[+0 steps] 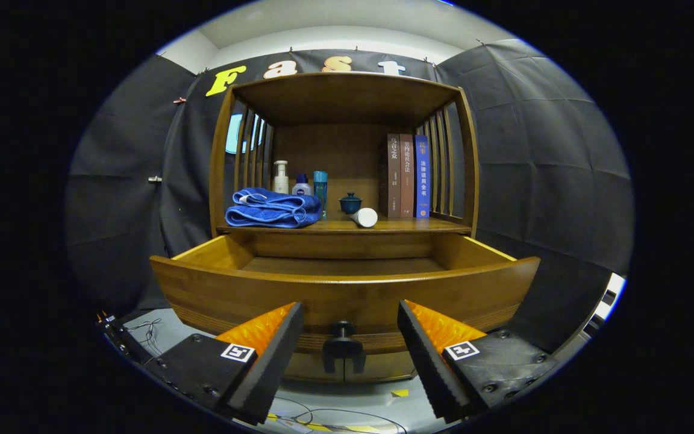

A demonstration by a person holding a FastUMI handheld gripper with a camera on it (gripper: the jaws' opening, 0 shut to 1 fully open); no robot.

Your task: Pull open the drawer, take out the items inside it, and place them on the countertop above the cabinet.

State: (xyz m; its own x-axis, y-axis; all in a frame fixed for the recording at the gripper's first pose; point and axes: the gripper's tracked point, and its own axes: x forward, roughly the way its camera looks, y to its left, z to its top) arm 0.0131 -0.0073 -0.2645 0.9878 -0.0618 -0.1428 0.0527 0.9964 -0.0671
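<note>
The wooden cabinet's drawer (347, 288) stands pulled out toward me, and the part of its floor that I can see is bare wood. Its dark round knob (342, 345) sits on the drawer front, between my fingers and slightly beyond their tips. My gripper (350, 316) is open, with a wide gap and nothing held. On the countertop (410, 226) above the drawer lie a folded blue towel (273, 208), a white cylinder on its side (365, 217) and a small blue lidded cup (350, 203).
At the back of the countertop stand a white pump bottle (281, 177), a small white bottle (301, 185) and a teal bottle (320, 187). Three books (406, 175) stand upright at the right. Cables (148, 330) lie on the floor left of the cabinet.
</note>
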